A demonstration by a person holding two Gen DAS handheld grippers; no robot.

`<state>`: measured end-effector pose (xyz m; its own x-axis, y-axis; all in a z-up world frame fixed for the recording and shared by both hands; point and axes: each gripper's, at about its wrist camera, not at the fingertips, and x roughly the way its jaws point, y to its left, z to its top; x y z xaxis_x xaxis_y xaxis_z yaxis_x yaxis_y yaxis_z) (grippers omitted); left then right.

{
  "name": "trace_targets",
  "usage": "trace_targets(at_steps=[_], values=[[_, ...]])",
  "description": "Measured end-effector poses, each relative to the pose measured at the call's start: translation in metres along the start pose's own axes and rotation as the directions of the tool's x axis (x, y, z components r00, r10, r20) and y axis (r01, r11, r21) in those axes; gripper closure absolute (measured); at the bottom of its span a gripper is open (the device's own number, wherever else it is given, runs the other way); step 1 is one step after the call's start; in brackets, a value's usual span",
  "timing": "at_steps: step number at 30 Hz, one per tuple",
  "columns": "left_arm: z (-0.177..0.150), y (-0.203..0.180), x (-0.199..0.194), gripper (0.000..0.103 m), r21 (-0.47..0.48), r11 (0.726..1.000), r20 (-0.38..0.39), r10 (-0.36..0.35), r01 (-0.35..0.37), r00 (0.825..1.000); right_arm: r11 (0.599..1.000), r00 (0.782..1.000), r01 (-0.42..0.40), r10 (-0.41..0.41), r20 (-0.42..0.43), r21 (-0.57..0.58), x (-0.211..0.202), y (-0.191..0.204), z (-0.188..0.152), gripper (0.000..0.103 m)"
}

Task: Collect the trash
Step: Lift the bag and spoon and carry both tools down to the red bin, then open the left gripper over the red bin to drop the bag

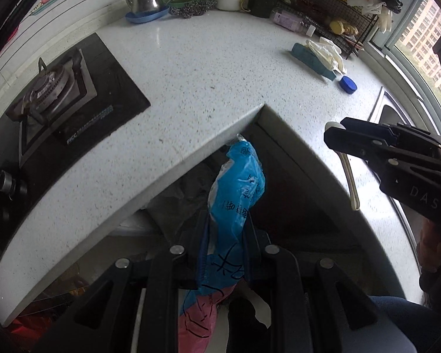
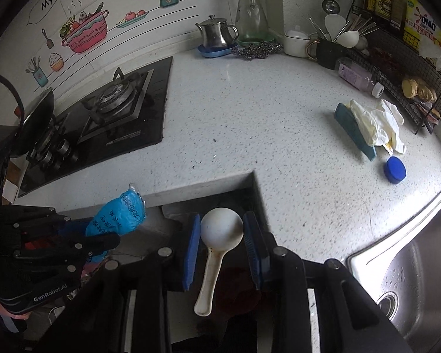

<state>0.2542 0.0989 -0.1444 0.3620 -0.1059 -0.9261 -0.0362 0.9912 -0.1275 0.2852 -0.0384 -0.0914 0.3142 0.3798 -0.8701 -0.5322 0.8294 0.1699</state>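
Observation:
My left gripper [image 1: 226, 247] is shut on a crumpled blue plastic wrapper [image 1: 238, 188] with a pink part lower down. It hangs past the inner corner of the speckled white counter [image 1: 191, 67], over the dark gap below. The right wrist view shows that same left gripper [image 2: 98, 231] and blue wrapper [image 2: 119, 216] at the left. My right gripper [image 2: 222, 235] is shut on a stained white spoon [image 2: 222, 231], with its blue pads [image 2: 192, 244] against the bowl and the handle pointing back toward the camera. In the left wrist view the right gripper [image 1: 333, 131] sits at the right, the spoon's handle [image 1: 351, 185] hanging under it.
A black gas hob [image 2: 117, 111] fills the counter's left. A steel teapot [image 2: 216, 33], glass jug [image 2: 251, 11], utensil mug [image 2: 327, 51] and wire rack [image 2: 397, 67] line the back. White gloves [image 2: 376, 120] and a blue lid [image 2: 394, 169] lie right, by the steel sink [image 2: 411, 264].

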Motion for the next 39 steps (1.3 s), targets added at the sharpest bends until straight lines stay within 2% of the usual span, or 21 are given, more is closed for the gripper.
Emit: trace_targets(at_steps=[7,15,21,23,27,31,37,39], values=[[-0.053,0.012,0.018,0.085,0.008,1.0,-0.054,-0.027,0.027,0.998,1.0,0.999,0.024,-0.023,-0.045,0.016,0.018,0.033,-0.043,0.075],[-0.099,0.018,0.076,0.085,-0.008,0.997,-0.149,-0.081,0.081,0.985,0.998,0.989,0.051,-0.045,-0.139,0.037,0.072,0.043,-0.094,0.075],[-0.124,0.024,0.142,0.085,-0.02,0.995,-0.205,-0.098,0.096,0.974,0.996,0.981,0.079,-0.07,-0.182,0.04,0.131,0.034,-0.133,0.075],[-0.134,0.025,0.171,0.085,-0.03,0.993,-0.212,-0.114,0.11,0.971,0.994,0.979,0.097,-0.087,-0.186,0.045,0.154,0.026,-0.146,0.075],[-0.154,0.021,0.234,0.085,-0.016,0.996,-0.257,-0.092,0.091,0.962,0.989,0.974,0.123,-0.104,-0.2,0.081,0.203,0.006,-0.171,0.075],[-0.166,0.018,0.293,0.085,0.009,0.994,-0.288,-0.103,0.11,0.952,0.985,0.97,0.143,-0.119,-0.213,0.101,0.249,-0.01,-0.196,0.075],[-0.174,0.006,0.353,0.085,0.027,0.985,-0.325,-0.152,0.17,0.933,0.977,0.966,0.176,-0.147,-0.215,0.123,0.281,-0.028,-0.227,0.075],[-0.175,0.0,0.362,0.085,0.051,0.983,-0.323,-0.151,0.176,0.934,0.972,0.964,0.194,-0.164,-0.21,0.132,0.282,-0.032,-0.232,0.075]])
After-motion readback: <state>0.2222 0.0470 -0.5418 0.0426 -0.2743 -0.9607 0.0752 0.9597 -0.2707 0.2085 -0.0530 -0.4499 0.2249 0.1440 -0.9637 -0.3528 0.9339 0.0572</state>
